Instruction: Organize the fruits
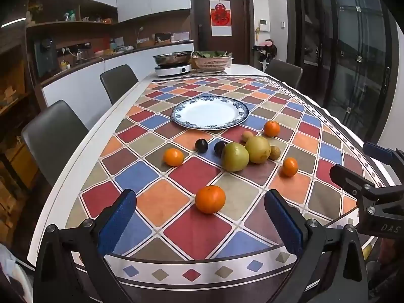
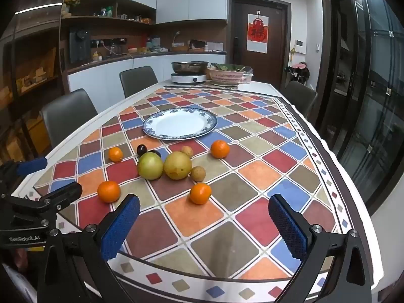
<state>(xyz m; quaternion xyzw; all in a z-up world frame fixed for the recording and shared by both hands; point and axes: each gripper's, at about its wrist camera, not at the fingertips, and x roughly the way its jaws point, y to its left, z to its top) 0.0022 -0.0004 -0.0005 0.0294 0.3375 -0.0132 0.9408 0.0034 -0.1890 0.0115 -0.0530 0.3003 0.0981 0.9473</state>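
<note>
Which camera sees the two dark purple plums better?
The left wrist view. There both dark plums sit in the open beside the greenish pear. In the right wrist view one plum shows clearly, but the other is mostly hidden behind that pear.

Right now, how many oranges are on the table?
4. One nearest the left gripper, one at the left by the plums, one at the right of the cluster, one near the plate's rim. None looks hidden.
</note>
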